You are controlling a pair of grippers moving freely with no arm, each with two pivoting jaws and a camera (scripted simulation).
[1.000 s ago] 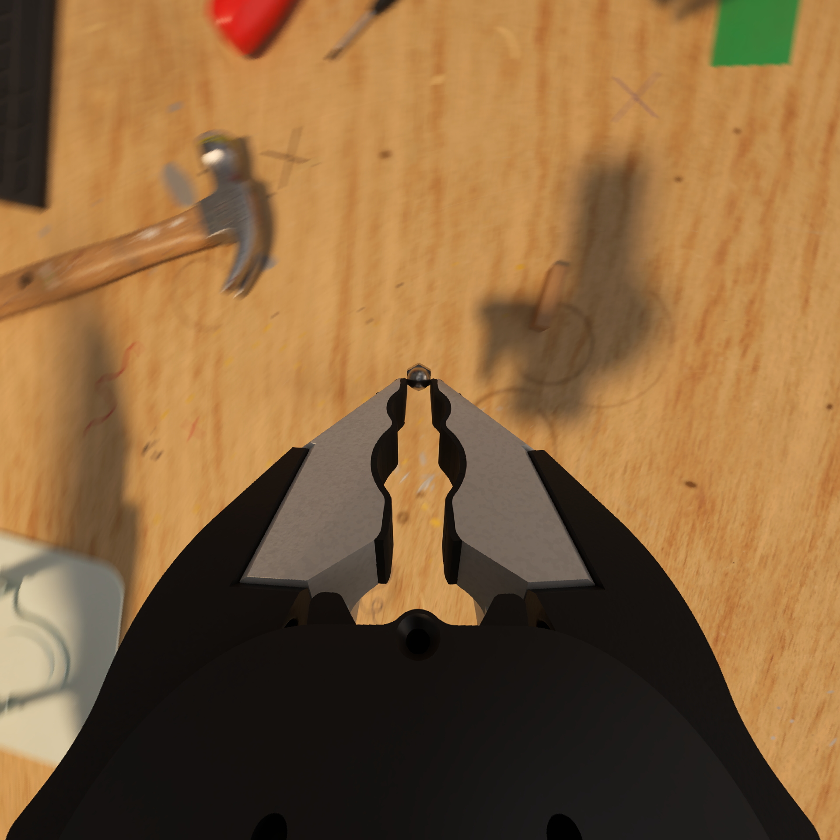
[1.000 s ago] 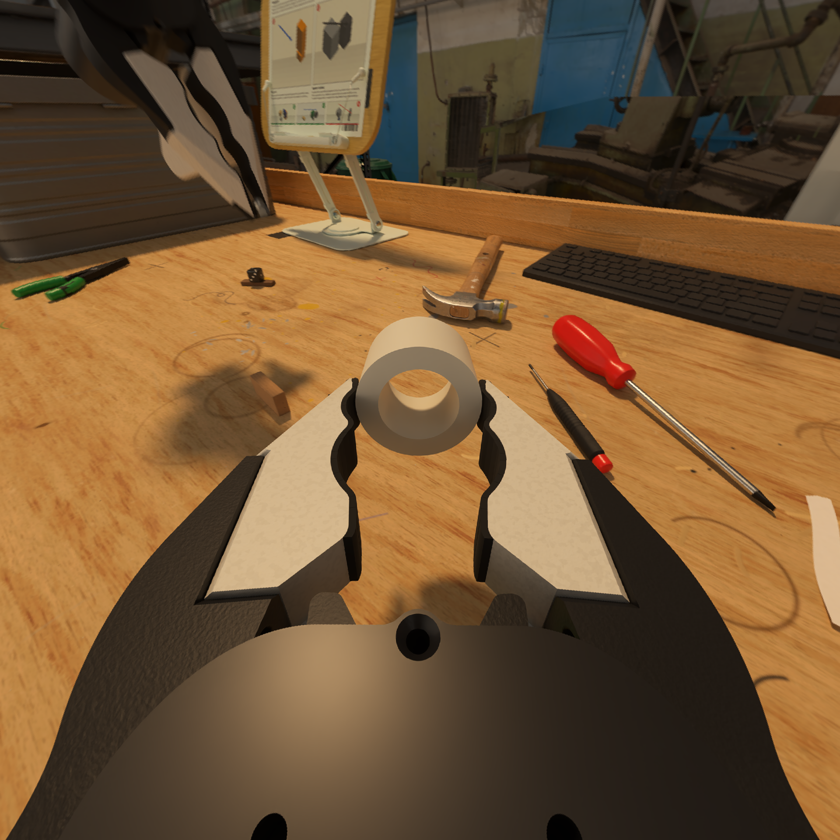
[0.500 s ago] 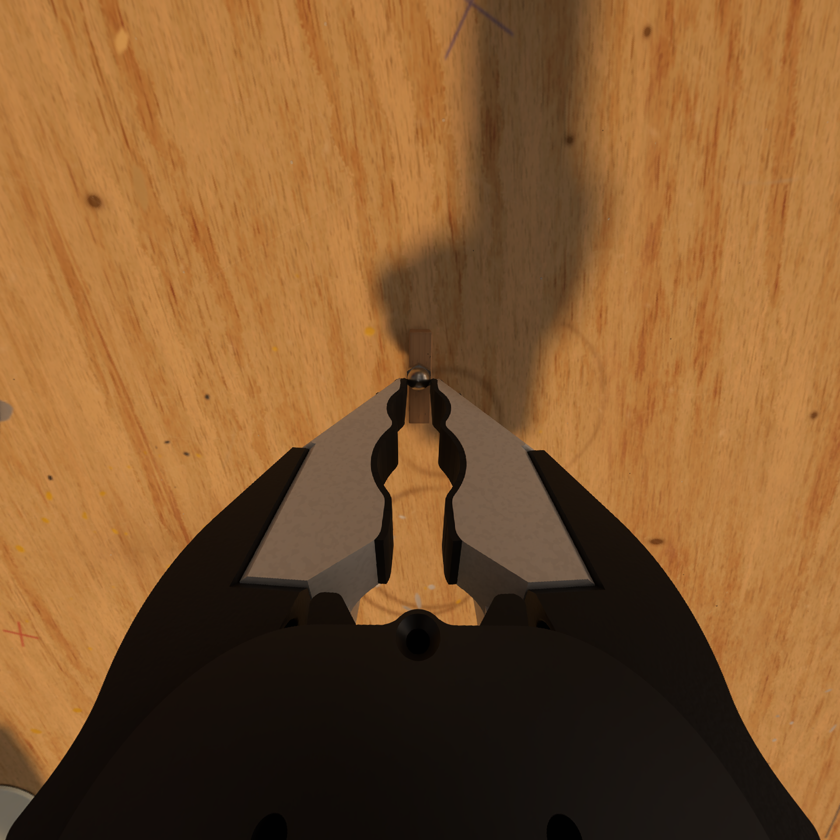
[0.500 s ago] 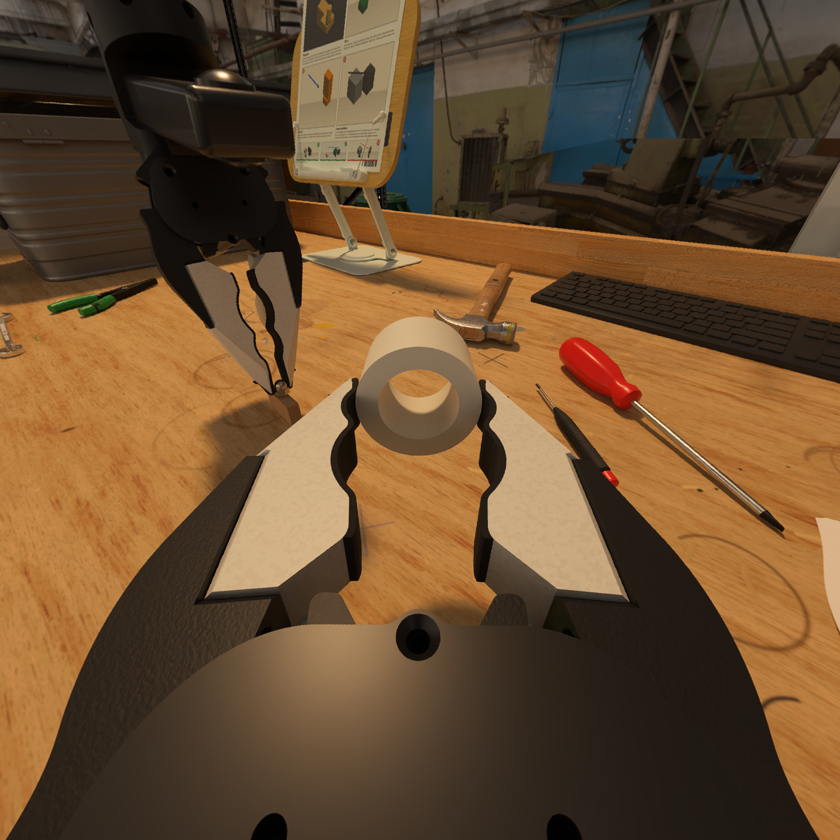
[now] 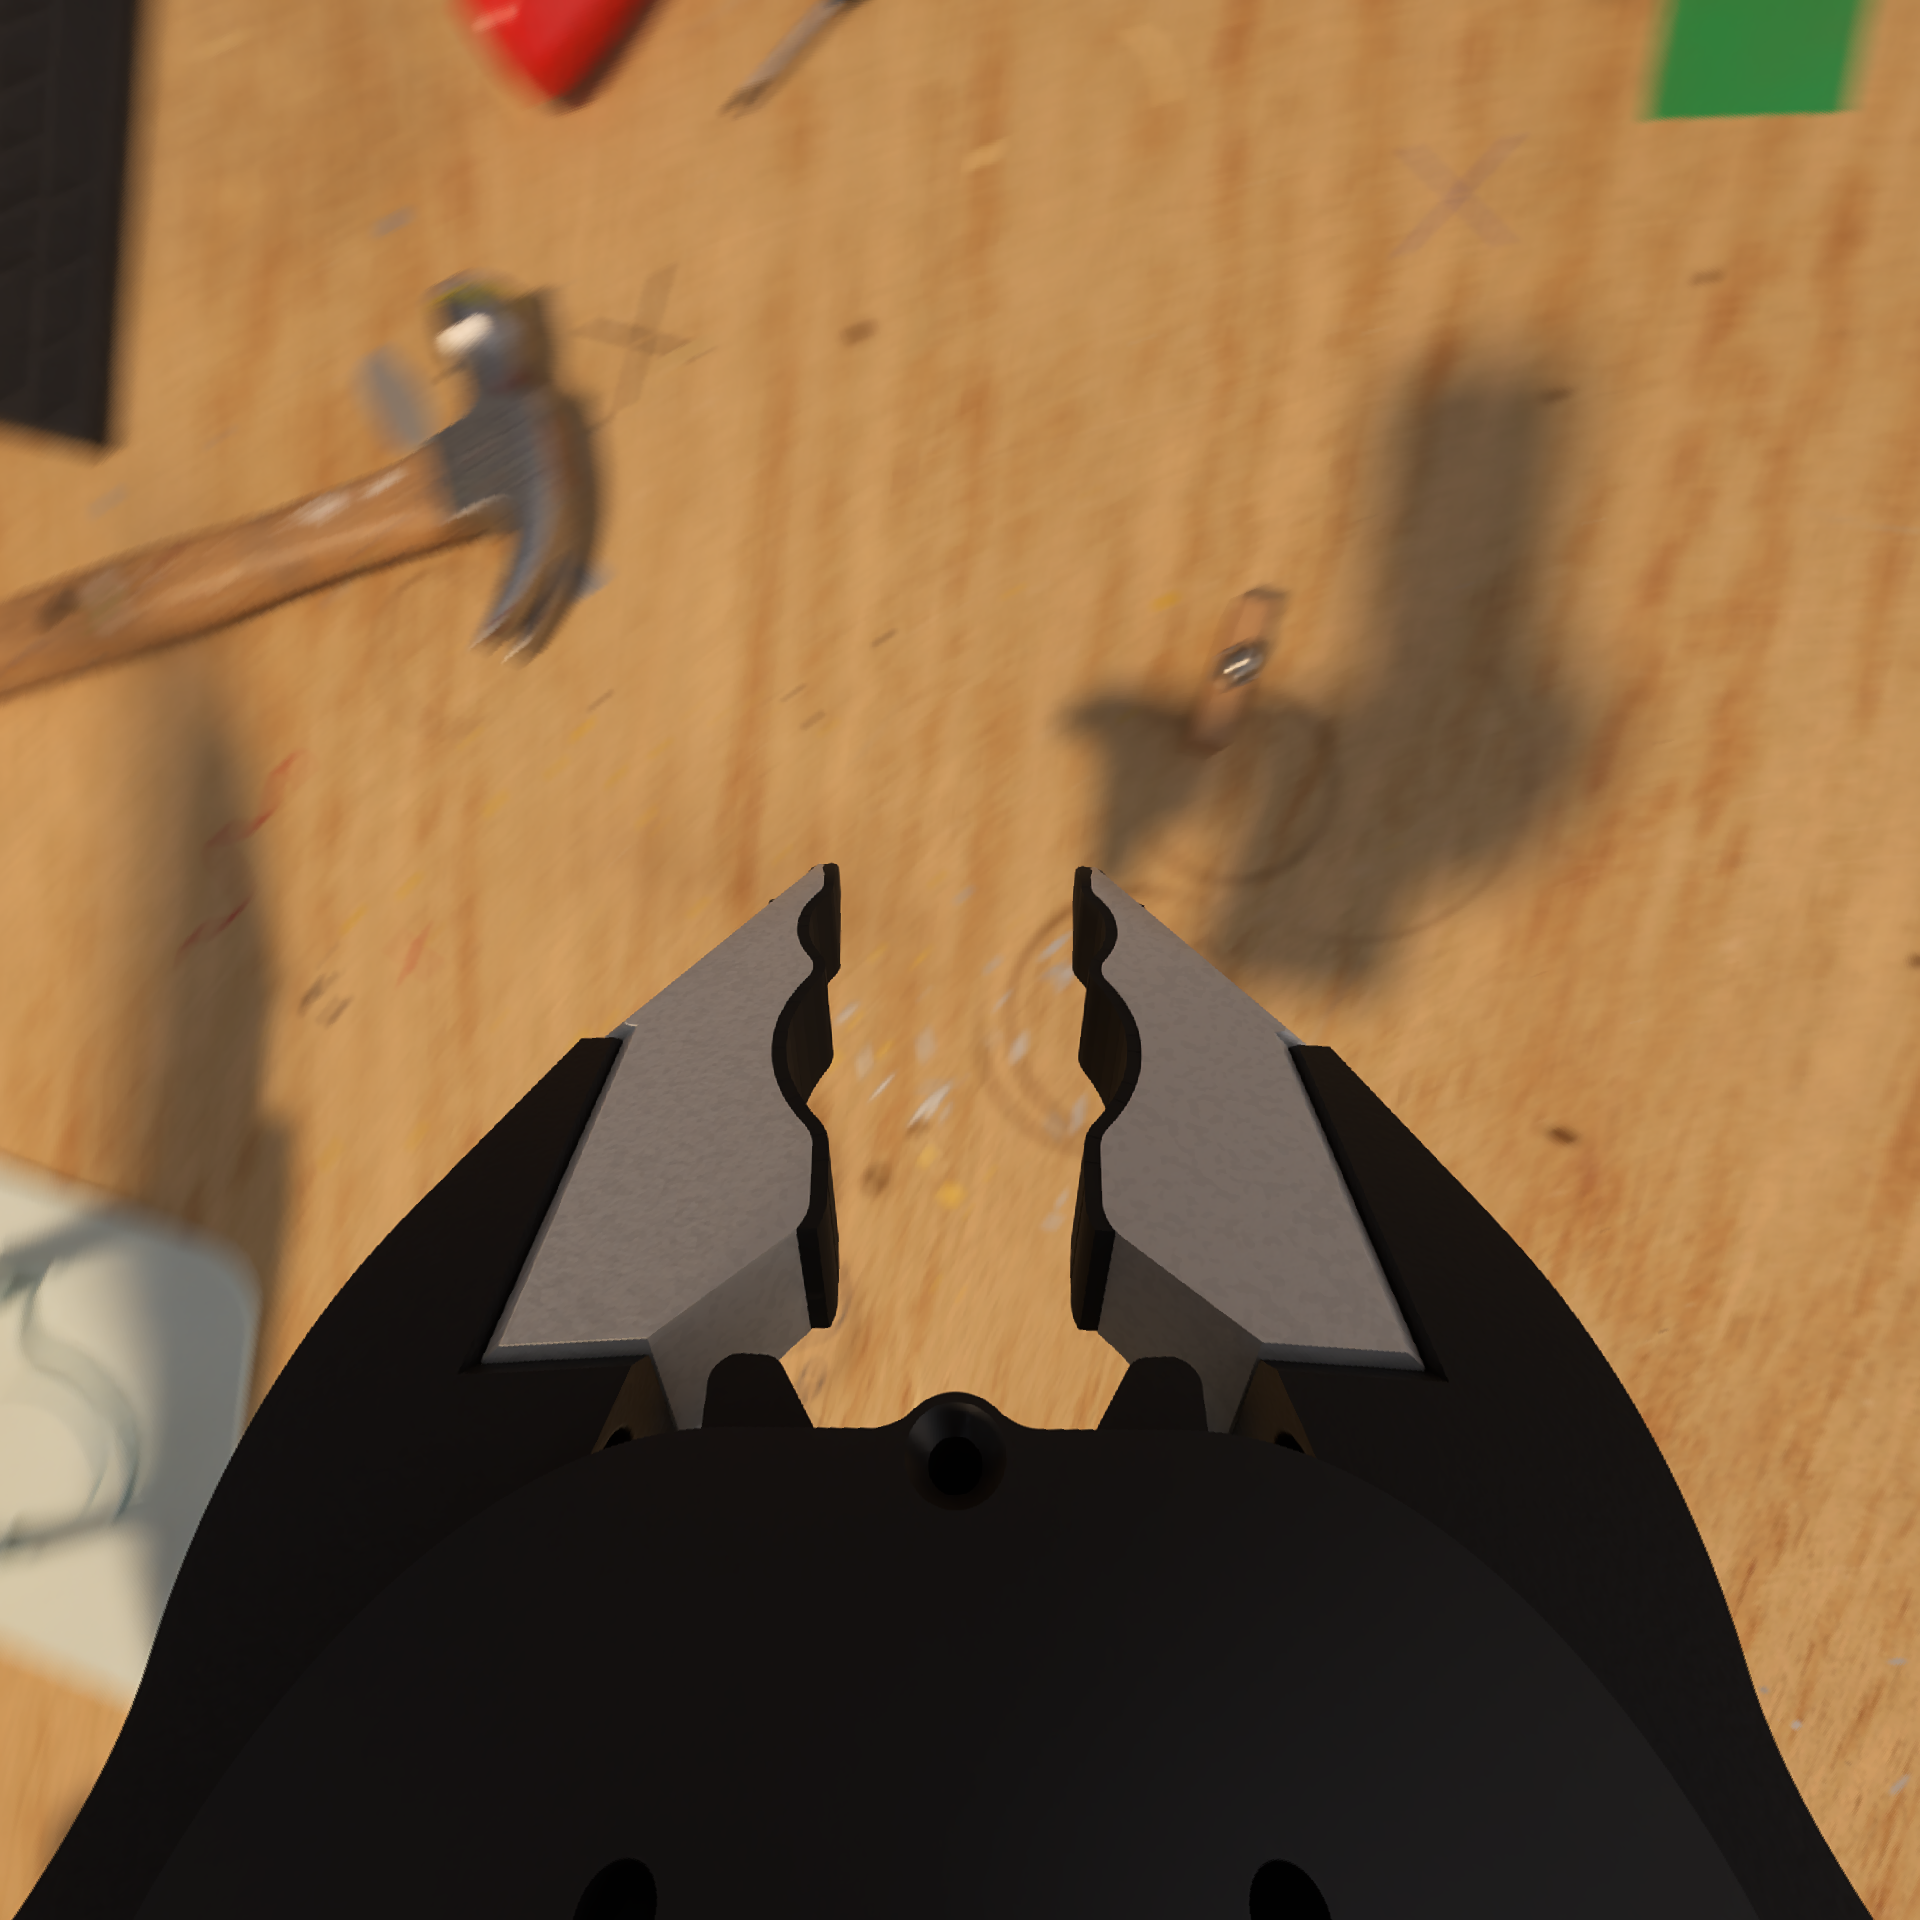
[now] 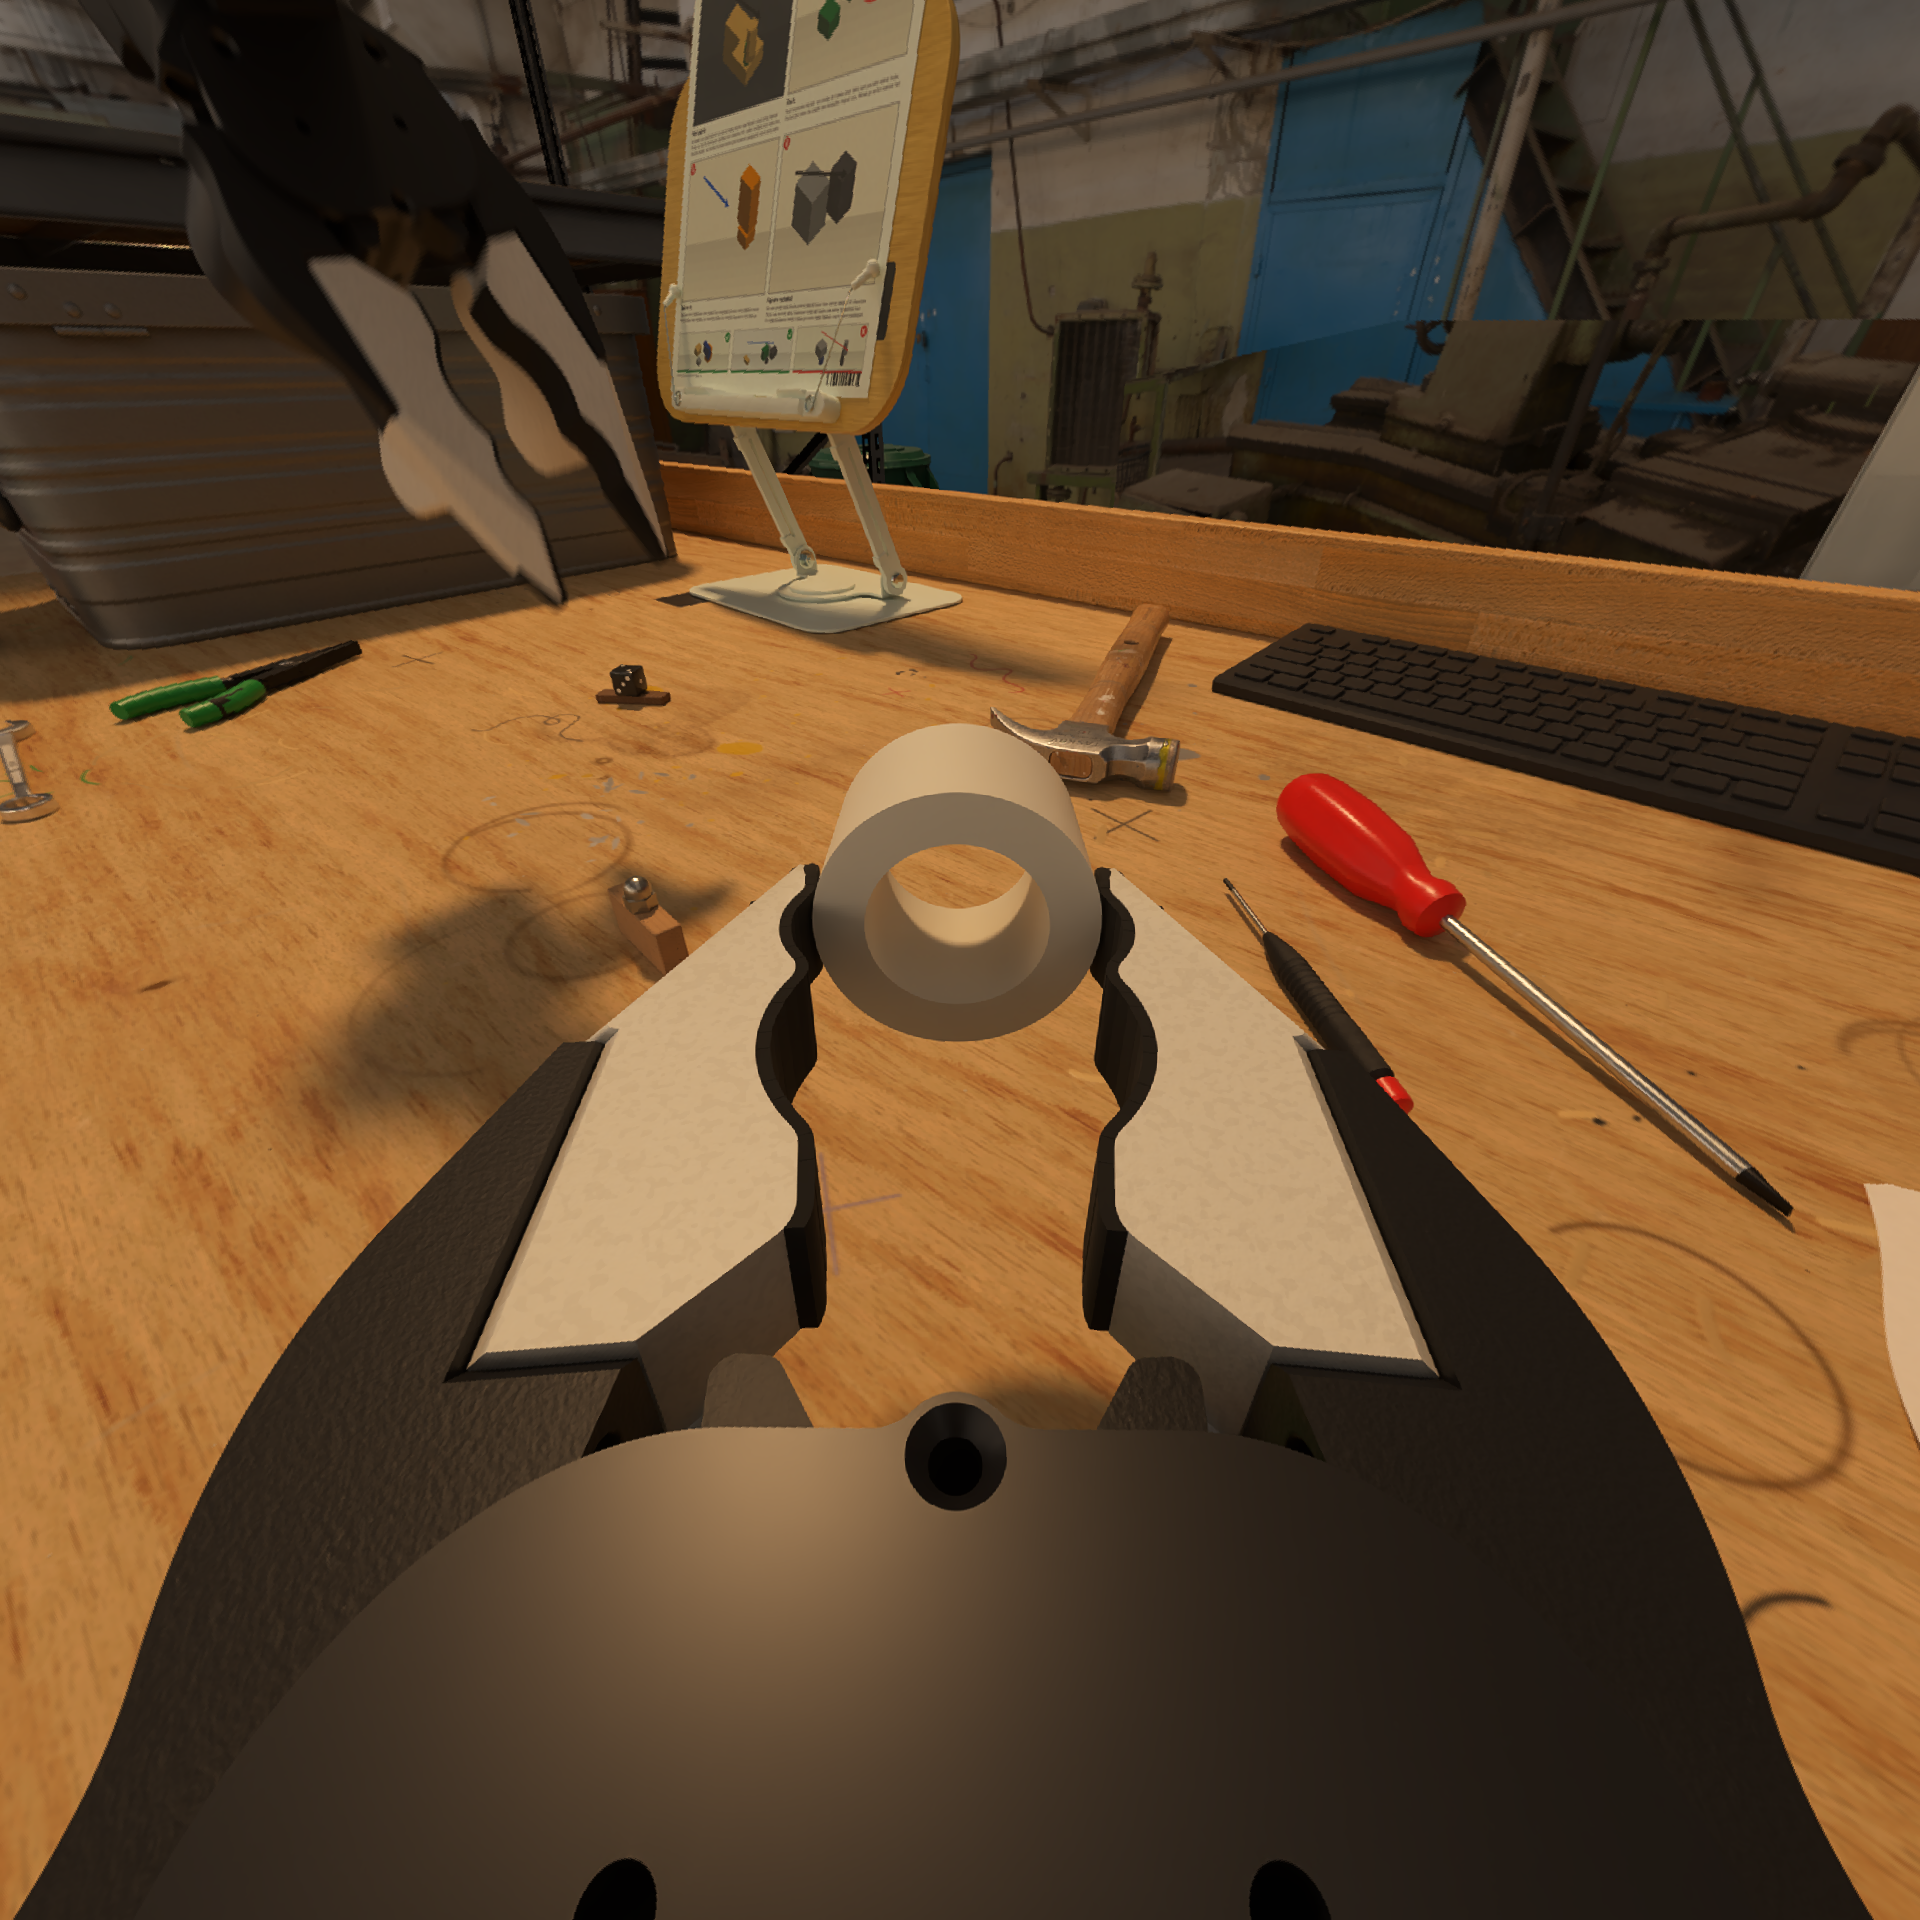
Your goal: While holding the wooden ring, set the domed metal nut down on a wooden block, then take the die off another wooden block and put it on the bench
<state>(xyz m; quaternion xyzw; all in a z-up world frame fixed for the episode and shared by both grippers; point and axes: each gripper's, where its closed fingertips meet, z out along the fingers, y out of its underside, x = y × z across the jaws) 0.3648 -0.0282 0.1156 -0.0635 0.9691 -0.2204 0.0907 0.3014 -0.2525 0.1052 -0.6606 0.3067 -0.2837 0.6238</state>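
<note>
My right gripper point(image 6: 956, 883) is shut on the pale wooden ring point(image 6: 956, 883) and holds it above the bench. The domed metal nut point(image 6: 636, 890) sits on a small wooden block point(image 6: 655, 930) to the left of the ring; it also shows in the left wrist view point(image 5: 1236, 665) on the block point(image 5: 1221, 696). My left gripper point(image 5: 956, 883) is open and empty, high above the bench; it shows in the right wrist view point(image 6: 582, 561) at the upper left. A black die point(image 6: 628, 681) sits on a dark flat wooden block point(image 6: 632, 698) farther back.
A hammer point(image 6: 1101, 707), a red screwdriver point(image 6: 1371, 862), a thin black screwdriver point(image 6: 1309, 997) and a black keyboard point(image 6: 1558, 727) lie right of centre. Green-handled pliers point(image 6: 208, 691) and a grey case point(image 6: 208, 447) are at the left. A clipboard stand point(image 6: 821, 592) stands at the back.
My left gripper opened, left the nut on the small wooden block, and rose up and away from it. My right gripper kept its hold on the ring.
</note>
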